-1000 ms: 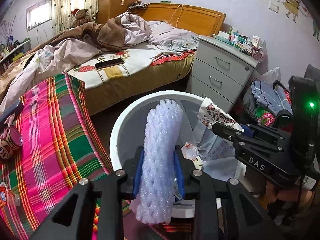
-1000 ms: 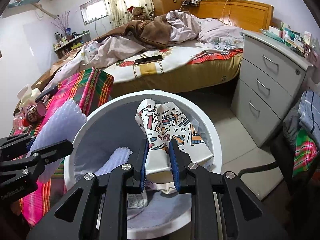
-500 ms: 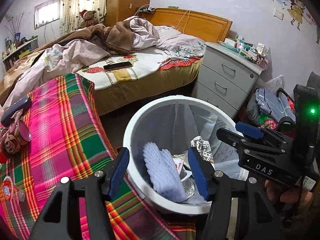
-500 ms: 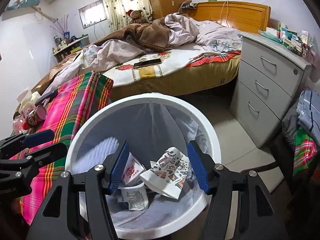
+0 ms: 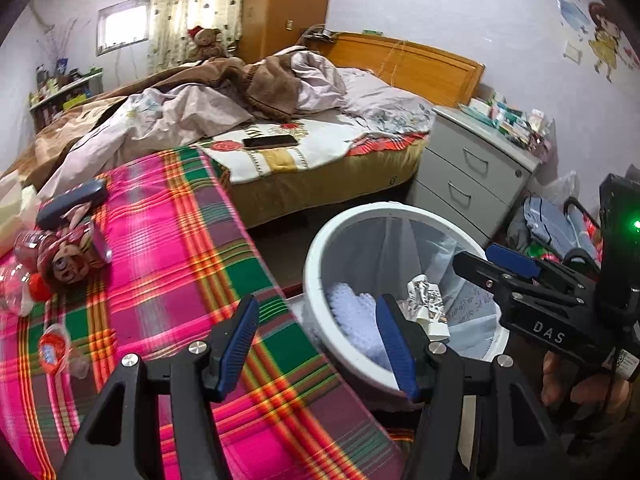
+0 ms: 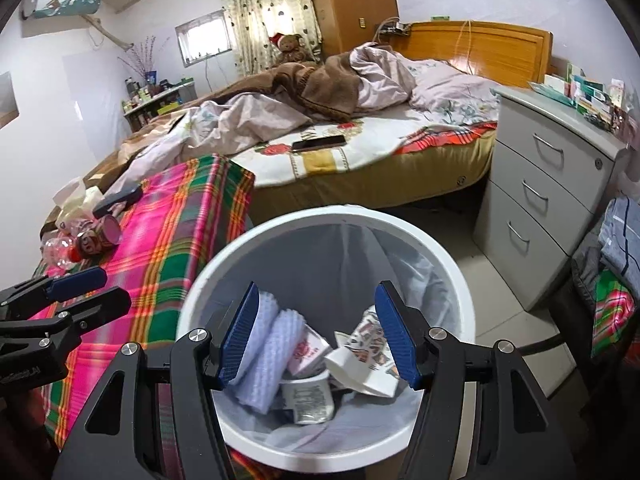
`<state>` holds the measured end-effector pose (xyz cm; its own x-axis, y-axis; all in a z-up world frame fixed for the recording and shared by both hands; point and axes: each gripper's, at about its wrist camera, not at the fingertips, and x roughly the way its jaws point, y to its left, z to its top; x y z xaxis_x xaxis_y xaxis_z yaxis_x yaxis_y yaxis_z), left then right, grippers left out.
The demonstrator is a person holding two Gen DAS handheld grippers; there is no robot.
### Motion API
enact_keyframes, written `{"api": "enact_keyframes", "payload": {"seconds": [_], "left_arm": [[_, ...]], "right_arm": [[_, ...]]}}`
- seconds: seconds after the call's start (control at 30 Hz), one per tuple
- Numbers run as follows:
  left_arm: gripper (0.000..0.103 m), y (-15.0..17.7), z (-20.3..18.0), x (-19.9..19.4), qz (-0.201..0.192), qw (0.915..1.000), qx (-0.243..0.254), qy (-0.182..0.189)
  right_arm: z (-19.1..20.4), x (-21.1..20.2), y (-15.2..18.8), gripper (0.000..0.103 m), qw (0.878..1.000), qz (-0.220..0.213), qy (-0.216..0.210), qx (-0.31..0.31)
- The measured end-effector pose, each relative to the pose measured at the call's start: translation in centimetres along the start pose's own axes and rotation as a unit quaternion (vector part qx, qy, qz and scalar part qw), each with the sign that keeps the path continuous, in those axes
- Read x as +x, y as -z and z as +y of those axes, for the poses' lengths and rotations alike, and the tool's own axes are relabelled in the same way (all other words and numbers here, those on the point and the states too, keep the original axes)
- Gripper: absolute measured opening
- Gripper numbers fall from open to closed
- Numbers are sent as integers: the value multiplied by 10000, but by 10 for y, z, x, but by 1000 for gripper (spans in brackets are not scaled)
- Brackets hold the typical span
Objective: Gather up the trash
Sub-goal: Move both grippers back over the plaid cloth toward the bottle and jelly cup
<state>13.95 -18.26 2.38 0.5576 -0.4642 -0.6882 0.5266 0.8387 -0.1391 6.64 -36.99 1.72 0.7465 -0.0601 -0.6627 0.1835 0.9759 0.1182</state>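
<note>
White plastic forms the bin (image 6: 460, 280), which is lined with a pale bag and stands just beside the long edge of the plaid-covered table (image 5: 168, 248). Foam netting (image 6: 266, 360) and a patterned paper cup (image 6: 364, 356) are seen lying inside it among other scraps. The right gripper (image 6: 316, 336) is held over the bin, its jaws having just been opening, with nothing between them. The left gripper (image 5: 316, 336) is likewise released and empty, over the table's edge next to the bin. Near the table's far corner, a can (image 5: 68, 260), what appears to be a crushed bottle (image 5: 16, 284) and a dark case (image 5: 72, 202) are left lying.
</note>
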Motion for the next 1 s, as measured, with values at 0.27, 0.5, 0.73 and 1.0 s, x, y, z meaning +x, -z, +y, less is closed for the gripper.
{"api": "enact_keyframes", "payload": {"seconds": [0.27, 0.5, 0.73, 1.0], "left_arm": [[63, 10, 37, -28, -245, 9990, -263, -274], [63, 21, 79, -53, -417, 9957, -567, -599], [63, 35, 131, -72, -465, 9904, -907, -937], [64, 51, 184, -92, -517, 9825, -1262, -1268]], "right_arm": [[29, -3, 0, 62, 9994, -140, -289, -143], [66, 2, 2, 62, 9971, -127, -647, -369], [110, 11, 8, 62, 9919, 8, -1040, -728], [153, 21, 12, 62, 9847, 164, -1411, -1006]]}}
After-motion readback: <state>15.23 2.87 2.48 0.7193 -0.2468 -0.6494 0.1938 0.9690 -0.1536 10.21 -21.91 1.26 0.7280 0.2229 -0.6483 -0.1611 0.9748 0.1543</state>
